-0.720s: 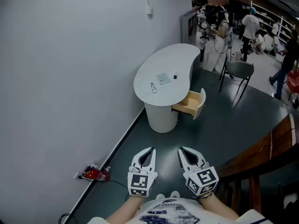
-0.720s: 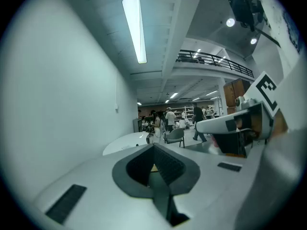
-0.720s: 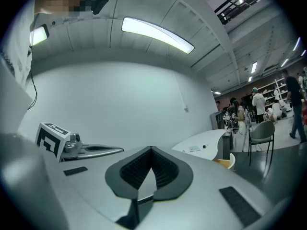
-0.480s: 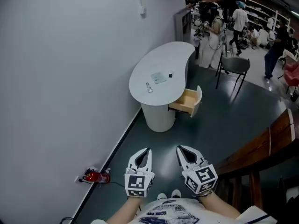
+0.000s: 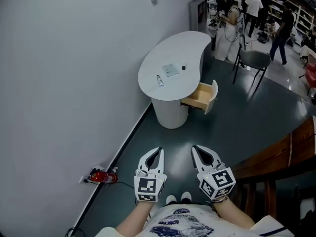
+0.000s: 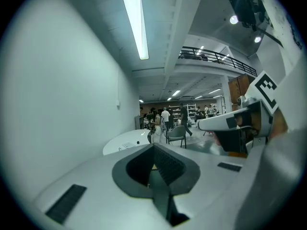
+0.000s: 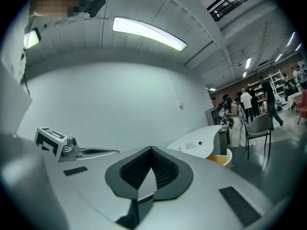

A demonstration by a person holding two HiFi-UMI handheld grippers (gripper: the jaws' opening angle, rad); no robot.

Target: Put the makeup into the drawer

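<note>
A white kidney-shaped table [image 5: 192, 41] stands by the wall, far ahead of me. On its top lie a small tube [image 5: 160, 80], a flat pale packet [image 5: 171, 70] and a small dark round item [image 5: 183, 67]. A wooden drawer [image 5: 201, 97] stands pulled out from the table's right side. My left gripper [image 5: 156, 153] and right gripper [image 5: 197, 151] are held close to my body, well short of the table, both shut with nothing between the jaws. The table [image 7: 204, 139] and drawer [image 7: 219, 158] also show in the right gripper view, and the table [image 6: 127, 141] in the left gripper view.
A grey wall runs along the left. A red object [image 5: 101, 176] with cables lies on the dark floor at the wall's foot. A chair [image 5: 253, 62] stands beyond the table. Several people move about at the far back. A wooden railing [image 5: 276, 154] is at my right.
The view has shifted slightly as I moved; the table sits a little nearer and more to the right than half a second ago. Both grippers stay shut and side by side.
</note>
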